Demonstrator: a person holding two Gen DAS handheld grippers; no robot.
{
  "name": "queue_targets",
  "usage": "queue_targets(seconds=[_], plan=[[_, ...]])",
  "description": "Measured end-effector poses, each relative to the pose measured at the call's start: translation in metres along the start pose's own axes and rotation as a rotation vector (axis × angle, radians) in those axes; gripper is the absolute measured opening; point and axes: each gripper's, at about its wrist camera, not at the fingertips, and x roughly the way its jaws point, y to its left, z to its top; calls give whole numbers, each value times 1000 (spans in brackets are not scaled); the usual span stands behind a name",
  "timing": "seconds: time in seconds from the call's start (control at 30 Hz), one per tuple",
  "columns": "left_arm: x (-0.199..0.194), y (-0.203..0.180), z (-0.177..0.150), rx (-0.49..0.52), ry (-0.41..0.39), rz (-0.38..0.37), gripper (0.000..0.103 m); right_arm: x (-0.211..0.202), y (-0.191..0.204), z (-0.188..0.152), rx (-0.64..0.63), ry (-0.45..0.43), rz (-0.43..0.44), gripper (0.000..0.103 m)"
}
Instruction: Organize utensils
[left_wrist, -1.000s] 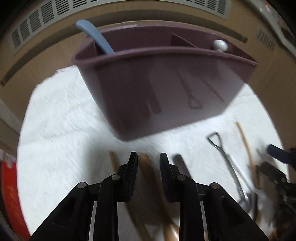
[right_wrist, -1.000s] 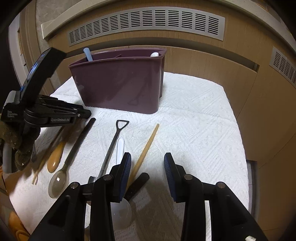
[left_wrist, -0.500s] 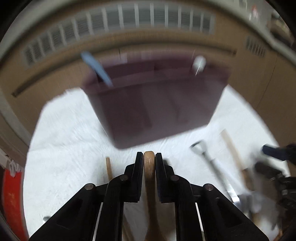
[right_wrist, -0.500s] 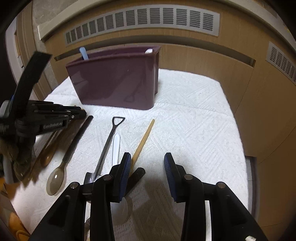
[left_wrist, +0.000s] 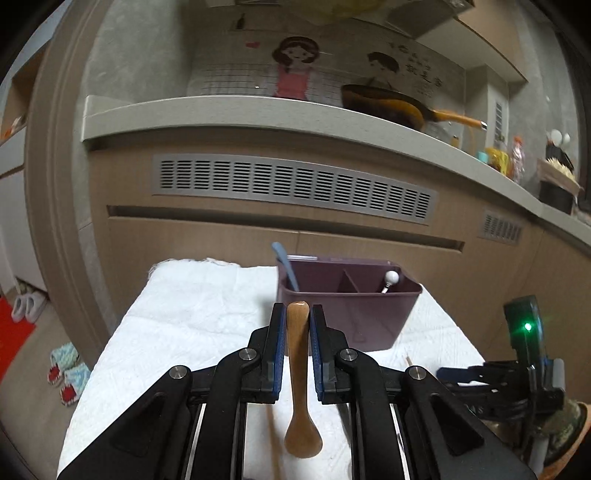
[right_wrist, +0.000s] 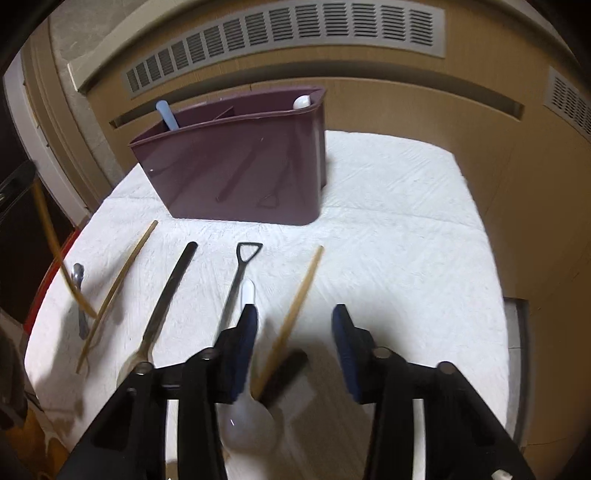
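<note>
My left gripper (left_wrist: 297, 314) is shut on the handle of a wooden spoon (left_wrist: 298, 369), held up above the white cloth (left_wrist: 192, 317) with its bowl hanging toward me. The purple divided organizer (left_wrist: 347, 306) stands just beyond it, holding a blue utensil (left_wrist: 284, 262) and a white-tipped one (left_wrist: 390, 277). My right gripper (right_wrist: 294, 312) hovers low over the cloth (right_wrist: 399, 258), jaws closing slightly and pressing on nothing. A single wooden chopstick (right_wrist: 299, 306) lies on the cloth beneath its gap. A white spoon (right_wrist: 245, 406) and a black shovel-handled spoon (right_wrist: 240, 273) lie beside its left finger.
Further left on the cloth lie a dark-handled spoon (right_wrist: 170, 291), a pair of chopsticks (right_wrist: 118, 288) and a small metal spoon (right_wrist: 78, 291). A wooden cabinet front with a vent grille (right_wrist: 288, 33) rises behind the organizer (right_wrist: 240, 166). Slippers (left_wrist: 64, 373) sit on the floor at the left.
My left gripper has shut on the wooden spoon and lifted it off the cloth, tilting up toward level. The right gripper has barely moved.
</note>
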Motion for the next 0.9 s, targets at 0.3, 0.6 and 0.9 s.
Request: queue_targets(seconds=[0.3, 0.6, 0.9], plan=[[5, 18, -14, -47, 27, -6, 13, 43, 42, 29, -106, 56, 0, 29], [7, 26, -20, -70, 34, -12, 13, 71, 61, 42, -167, 75, -109, 29], [5, 24, -18, -60, 41, -8, 13, 37, 72, 30, -227, 8, -115, 21]])
